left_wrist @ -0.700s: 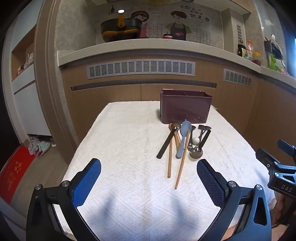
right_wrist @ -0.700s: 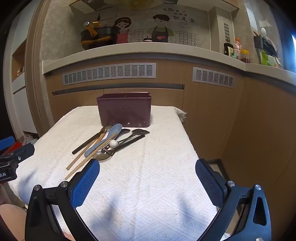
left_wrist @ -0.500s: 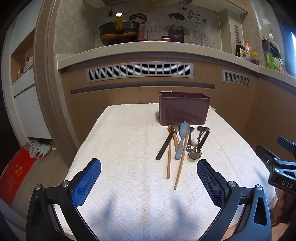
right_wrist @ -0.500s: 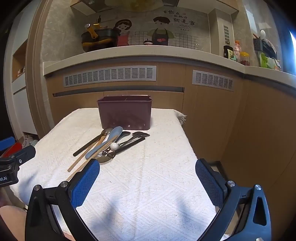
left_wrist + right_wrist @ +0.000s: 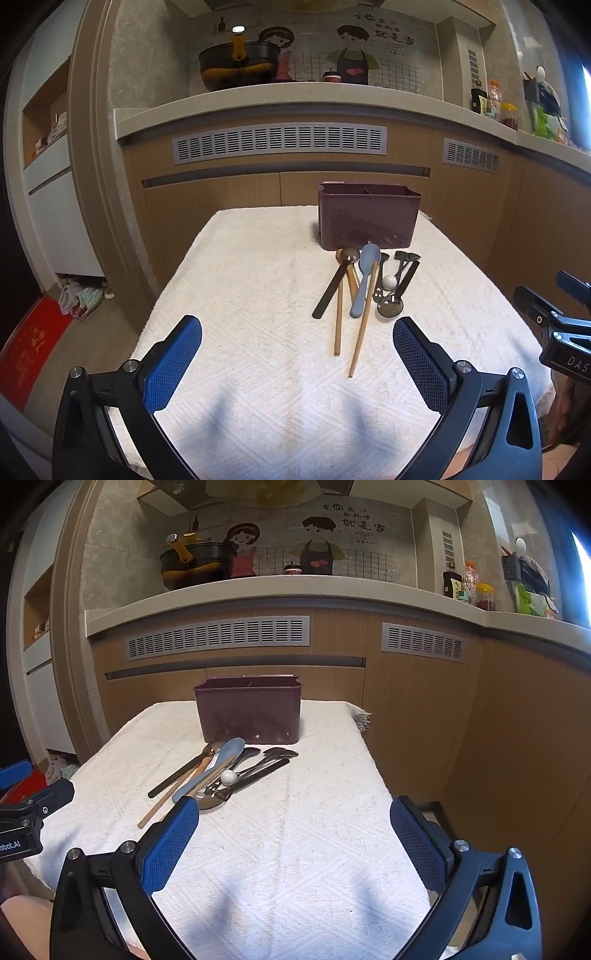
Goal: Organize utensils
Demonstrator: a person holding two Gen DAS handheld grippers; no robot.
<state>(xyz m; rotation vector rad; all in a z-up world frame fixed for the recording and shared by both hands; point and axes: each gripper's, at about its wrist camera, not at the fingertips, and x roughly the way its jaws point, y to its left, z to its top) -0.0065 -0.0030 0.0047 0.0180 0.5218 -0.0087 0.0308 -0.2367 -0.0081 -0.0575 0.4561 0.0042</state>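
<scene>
A dark maroon utensil holder [image 5: 368, 216] with divided compartments stands at the far end of the towel-covered table [image 5: 258, 280]; it also shows in the right wrist view [image 5: 249, 710]. In front of it lies a pile of utensils: a light blue spoon [image 5: 364, 284], wooden chopsticks [image 5: 360, 332], a black-handled spoon [image 5: 330, 286], and dark metal spoons [image 5: 395, 291]. The pile shows in the right wrist view [image 5: 221, 771]. My left gripper [image 5: 297, 354] is open and empty, short of the pile. My right gripper [image 5: 293, 836] is open and empty, to the right of the pile.
The white towel [image 5: 295, 849] covers the table, which ends close on the right [image 5: 376, 771]. Wooden cabinets [image 5: 221, 192] and a counter [image 5: 295, 96] with a black pot [image 5: 238, 64] rise behind. The other gripper shows at the right edge [image 5: 554, 325].
Both grippers have edged slightly forward toward the utensil pile and holder. Both jaws stay open. The utensils have not moved.
</scene>
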